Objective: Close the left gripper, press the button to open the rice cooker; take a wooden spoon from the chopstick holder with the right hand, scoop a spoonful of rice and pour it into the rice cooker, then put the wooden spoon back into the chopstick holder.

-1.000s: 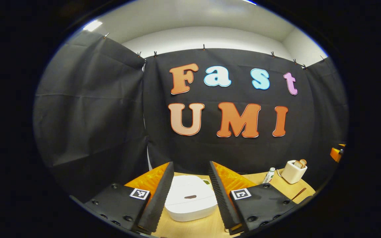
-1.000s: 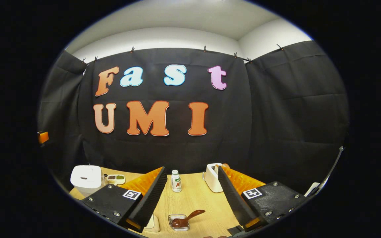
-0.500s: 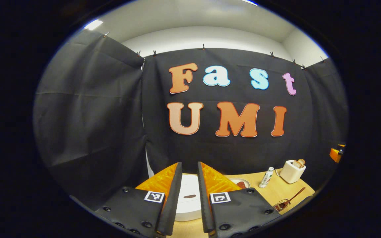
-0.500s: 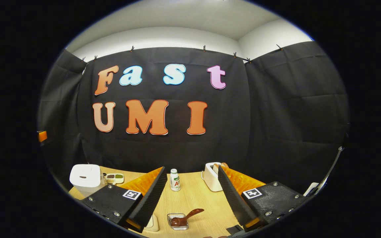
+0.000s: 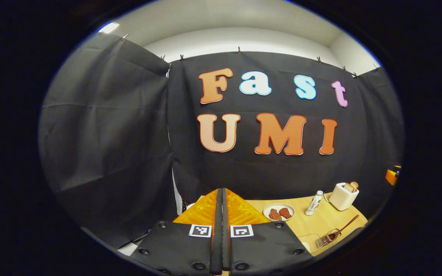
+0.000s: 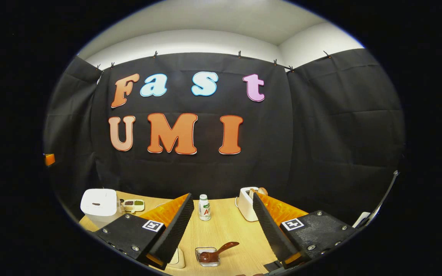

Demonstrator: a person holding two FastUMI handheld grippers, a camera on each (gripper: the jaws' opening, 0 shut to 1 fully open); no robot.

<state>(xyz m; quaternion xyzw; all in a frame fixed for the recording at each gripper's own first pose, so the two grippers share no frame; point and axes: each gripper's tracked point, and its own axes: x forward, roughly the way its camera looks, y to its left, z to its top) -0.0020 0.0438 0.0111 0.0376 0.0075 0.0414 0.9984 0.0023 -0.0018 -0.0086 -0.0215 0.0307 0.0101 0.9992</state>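
Observation:
In the left gripper view my left gripper (image 5: 221, 193) is shut, its fingers pressed together with nothing between them, and they hide the rice cooker. In the right gripper view the white rice cooker (image 6: 100, 205) stands with its lid down at the table's far left. A dark wooden spoon (image 6: 217, 251) rests in a small glass dish (image 6: 205, 258) near the front, between the spread fingers of my open, empty right gripper (image 6: 222, 196). The wooden spoon (image 5: 343, 227) and its dish (image 5: 325, 240) also appear low on the right of the left gripper view.
On the light wooden table (image 6: 228, 230) stand a small bottle (image 6: 205, 207), a white toaster (image 6: 246, 204) and a little compartment tray (image 6: 133, 205) beside the cooker. A plate of reddish pieces (image 5: 279, 212), the bottle (image 5: 314, 203) and the toaster (image 5: 343, 196) lie right of my left fingers.
My left gripper's fingers have come together from wide open to fully shut, and the cooker has gone behind them. The right gripper has barely moved.

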